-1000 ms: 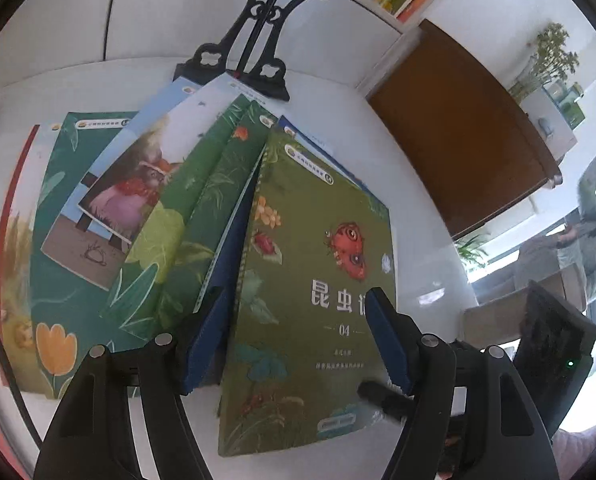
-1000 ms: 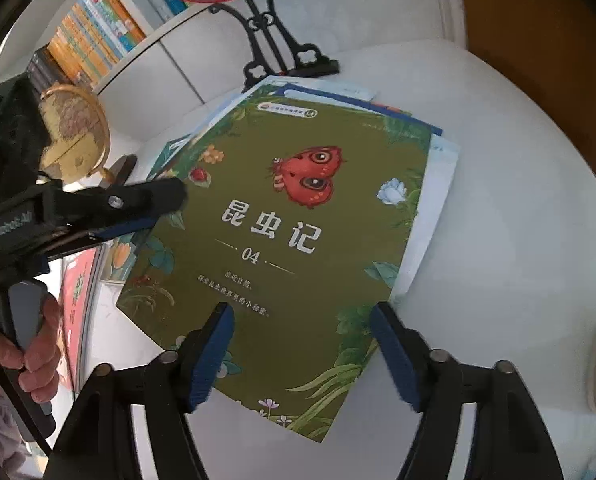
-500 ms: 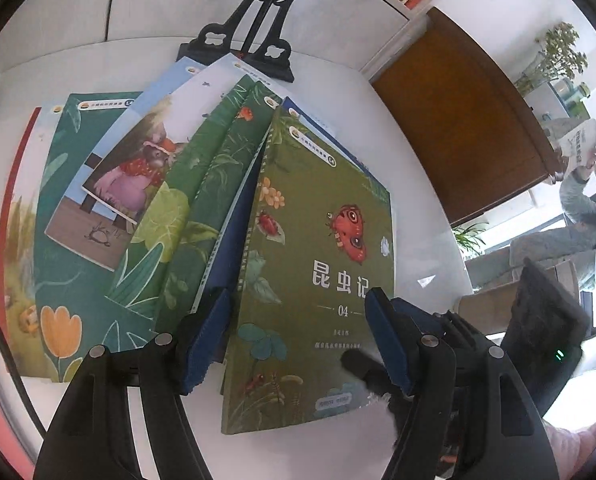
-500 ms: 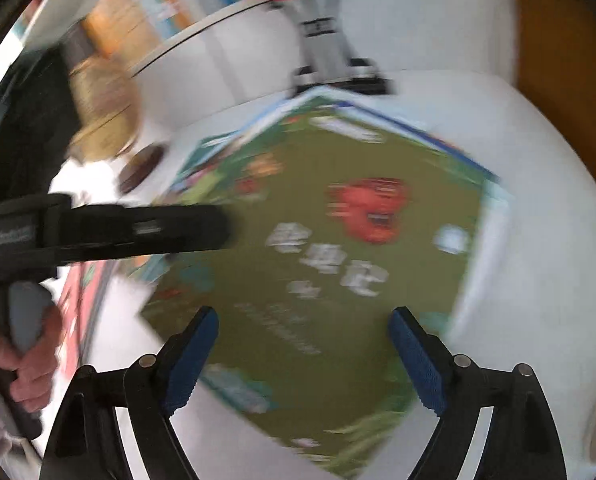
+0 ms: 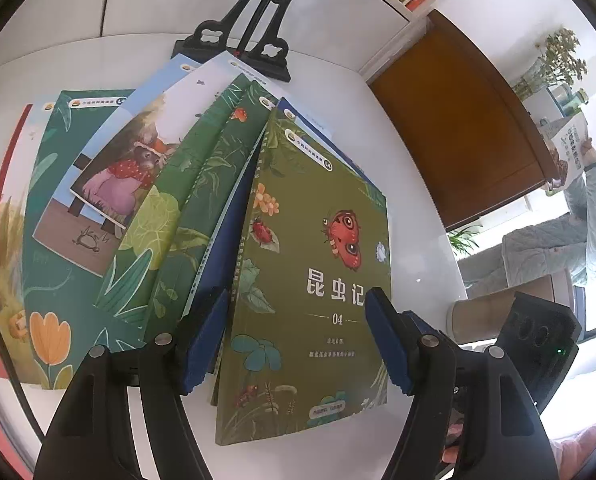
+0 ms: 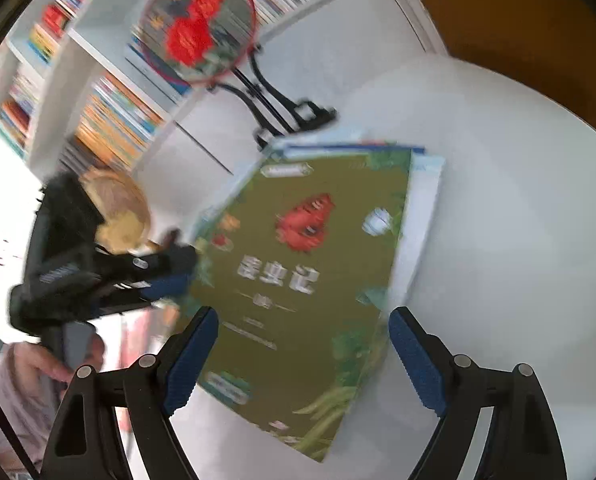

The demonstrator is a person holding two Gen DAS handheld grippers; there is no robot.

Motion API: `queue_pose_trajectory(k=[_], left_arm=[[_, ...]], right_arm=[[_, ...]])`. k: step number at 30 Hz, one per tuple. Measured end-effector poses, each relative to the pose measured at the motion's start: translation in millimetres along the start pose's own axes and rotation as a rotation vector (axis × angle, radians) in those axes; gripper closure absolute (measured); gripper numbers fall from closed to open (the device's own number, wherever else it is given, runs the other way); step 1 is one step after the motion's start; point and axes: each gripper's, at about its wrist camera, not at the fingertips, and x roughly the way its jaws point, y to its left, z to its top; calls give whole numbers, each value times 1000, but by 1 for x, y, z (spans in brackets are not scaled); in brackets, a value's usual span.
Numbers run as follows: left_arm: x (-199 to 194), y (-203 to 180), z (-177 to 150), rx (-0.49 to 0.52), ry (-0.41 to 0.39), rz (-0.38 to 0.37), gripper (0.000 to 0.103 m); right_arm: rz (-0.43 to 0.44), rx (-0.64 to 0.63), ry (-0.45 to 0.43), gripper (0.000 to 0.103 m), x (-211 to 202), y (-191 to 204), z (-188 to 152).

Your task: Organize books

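While fanned flat, olive insect book (image 5: pixel 310 280) topmost, moth-illustrated cover.

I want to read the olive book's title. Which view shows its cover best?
The left wrist view: the olive book is sharp, title and "04" legible. The right wrist view shows the same cover, but motion-blurred.

The right claw (image 6: pixel 302 354) gapes wide above the olive insect book (image 6: pixel 310 280) on the white table (image 6: pixel 518 240).
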Motion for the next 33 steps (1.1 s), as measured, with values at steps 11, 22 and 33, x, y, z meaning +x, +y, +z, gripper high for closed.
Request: queue_pose_trajectory(k=[11, 22, 33], left_arm=[[3, -1, 3, 25, 17, 1, 35], [-8, 4, -4, 54, -6, 47, 20], [-32, 75, -32, -246, 1, 133, 42]], right_arm=[[-78, -88, 52, 16, 26, 4, 8], [-60, -166, 86, 5, 40, 20, 12], [64, -249, 184, 6, 74, 73, 7]])
